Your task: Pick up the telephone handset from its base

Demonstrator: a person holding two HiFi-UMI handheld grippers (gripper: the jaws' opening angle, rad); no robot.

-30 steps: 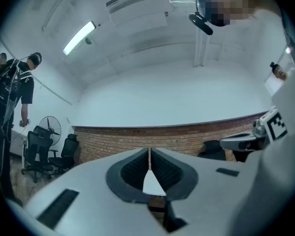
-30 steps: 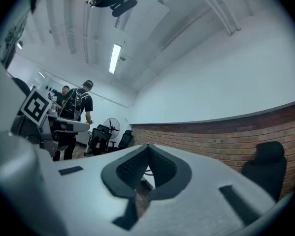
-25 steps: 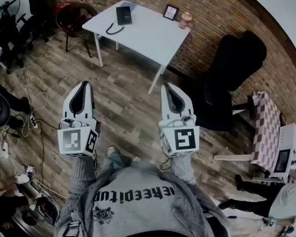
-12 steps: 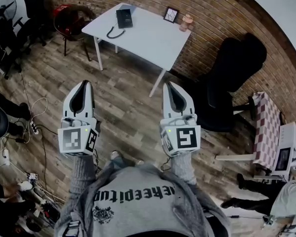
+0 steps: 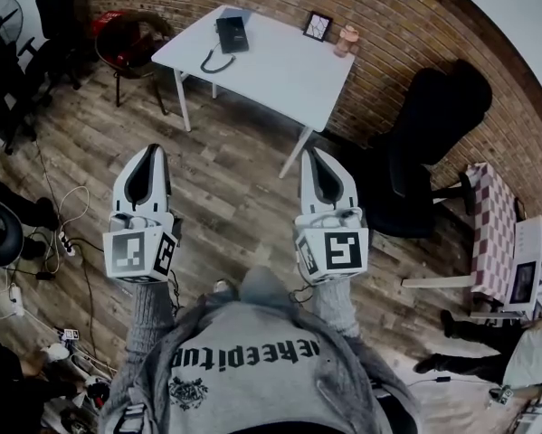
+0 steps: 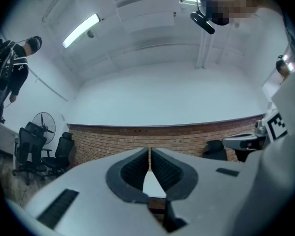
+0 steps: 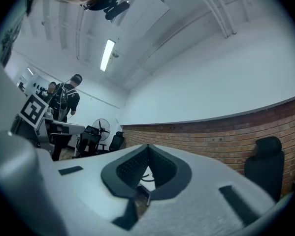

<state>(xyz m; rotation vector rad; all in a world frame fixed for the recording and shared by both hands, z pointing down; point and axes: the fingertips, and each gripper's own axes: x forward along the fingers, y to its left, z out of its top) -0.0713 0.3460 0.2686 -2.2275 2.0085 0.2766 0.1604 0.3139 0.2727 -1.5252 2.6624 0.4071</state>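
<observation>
Far across the floor, the phone is lying on the bench, ahead between left gripper and right gripper, jaws closed, empty.

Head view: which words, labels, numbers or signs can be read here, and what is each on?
"keepitup": printed across the grey sweatshirt; the letters before it are unclear.
Emblem below that print: too small to read.
Marker cubes: square patterns only, no letters.
Telephone and framed picture on the white table: too small to read.
</observation>
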